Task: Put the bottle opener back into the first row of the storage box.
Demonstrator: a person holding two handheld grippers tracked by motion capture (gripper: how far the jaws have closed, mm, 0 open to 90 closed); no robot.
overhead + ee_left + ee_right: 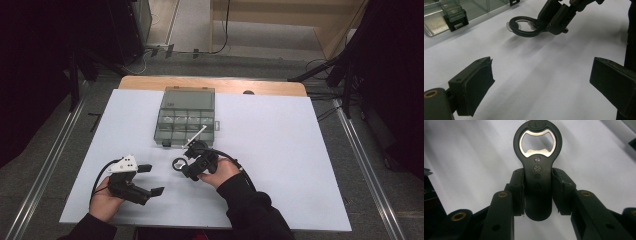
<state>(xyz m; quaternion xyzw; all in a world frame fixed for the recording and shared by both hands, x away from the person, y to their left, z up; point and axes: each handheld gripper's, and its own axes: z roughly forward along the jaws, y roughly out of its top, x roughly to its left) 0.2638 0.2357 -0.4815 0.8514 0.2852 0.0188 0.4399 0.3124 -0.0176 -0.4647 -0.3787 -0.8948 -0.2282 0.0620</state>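
We hold a black plastic bottle opener with a metal-lined ring head (537, 167) in the right gripper (537, 187), whose jaws are clenched on the opener's handle, one pad pressed to each side. In the right gripper view the ring head points away from us, past the jaws, and the rounded end of the handle sticks out behind the pads. In the high view the right gripper (187, 167) sits near the middle of the white desk (280, 150), and the opener's ring (178, 163) points left, just on the near side of the clear plastic compartment box with its lid open (185, 117). In the left gripper view the opener (524, 25) hangs slightly above the desk and casts a shadow on it.

Our left gripper (150, 180) rests at the near left of the desk, well apart from the opener. Its jaws are released, spread wide with only bare desk between them.
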